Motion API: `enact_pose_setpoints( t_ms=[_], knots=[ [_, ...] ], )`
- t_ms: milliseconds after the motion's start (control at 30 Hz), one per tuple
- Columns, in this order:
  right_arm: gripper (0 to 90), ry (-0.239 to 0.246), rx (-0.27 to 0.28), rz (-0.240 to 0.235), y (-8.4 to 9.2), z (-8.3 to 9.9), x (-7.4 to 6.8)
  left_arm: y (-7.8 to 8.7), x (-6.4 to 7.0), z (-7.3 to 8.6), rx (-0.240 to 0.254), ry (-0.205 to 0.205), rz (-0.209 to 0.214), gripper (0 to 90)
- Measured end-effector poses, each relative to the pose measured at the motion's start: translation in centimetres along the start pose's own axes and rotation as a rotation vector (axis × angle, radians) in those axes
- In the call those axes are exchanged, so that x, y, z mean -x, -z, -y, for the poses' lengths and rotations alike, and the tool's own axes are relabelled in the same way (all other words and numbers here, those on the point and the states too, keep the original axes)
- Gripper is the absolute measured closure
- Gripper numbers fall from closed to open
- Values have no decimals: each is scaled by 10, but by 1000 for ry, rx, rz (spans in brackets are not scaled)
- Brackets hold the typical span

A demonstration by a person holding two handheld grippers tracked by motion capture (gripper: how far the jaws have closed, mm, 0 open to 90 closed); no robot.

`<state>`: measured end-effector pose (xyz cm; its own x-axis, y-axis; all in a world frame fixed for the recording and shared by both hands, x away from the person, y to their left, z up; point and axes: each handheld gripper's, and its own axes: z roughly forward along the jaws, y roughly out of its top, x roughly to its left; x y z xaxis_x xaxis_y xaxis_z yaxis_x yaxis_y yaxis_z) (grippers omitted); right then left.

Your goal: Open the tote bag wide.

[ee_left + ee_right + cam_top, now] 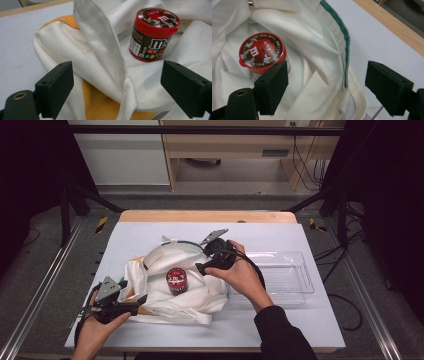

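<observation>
I held my left gripper point(141, 301) at the lower left of the high view, its jaws wide apart and gripping nothing. In the left gripper view a strap point(105, 50) of the bag point(170, 262) ran up between the jaws from the bottom centre toward the top, touching neither pad.

My right gripper point(201, 267) sat at the centre of the high view, over the bag's upper right edge. Its jaws also stood wide and held nothing. In the right gripper view the bag's green-trimmed rim point(343, 42) lay between them, apart from both pads.

The can point(176, 280) stood upright on the white cloth in the middle of the high view, between the two grippers. Its long axis ran straight up and its red lid point(262, 52) faced upward. In the left gripper view it sat at the upper right, with its printed side toward the camera. A clear tray point(295, 285) lay right of the bag.
</observation>
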<state>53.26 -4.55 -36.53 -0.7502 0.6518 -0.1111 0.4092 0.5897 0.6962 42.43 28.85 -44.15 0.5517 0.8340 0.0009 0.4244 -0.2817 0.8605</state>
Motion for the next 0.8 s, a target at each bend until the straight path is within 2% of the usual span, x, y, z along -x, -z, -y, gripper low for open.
enact_pose_setpoints(
  t_ms=[367,567,800],
  knots=[
    [150,7,23,-37,5,-4,-9,2,-3,1,17,-2,-27,74],
    [143,30,27,-61,2,-12,-22,2,-5,1,17,1,-36,71],
    [136,46,29,-91,-13,-20,-41,1,-4,2,19,7,-37,64]
  ],
)
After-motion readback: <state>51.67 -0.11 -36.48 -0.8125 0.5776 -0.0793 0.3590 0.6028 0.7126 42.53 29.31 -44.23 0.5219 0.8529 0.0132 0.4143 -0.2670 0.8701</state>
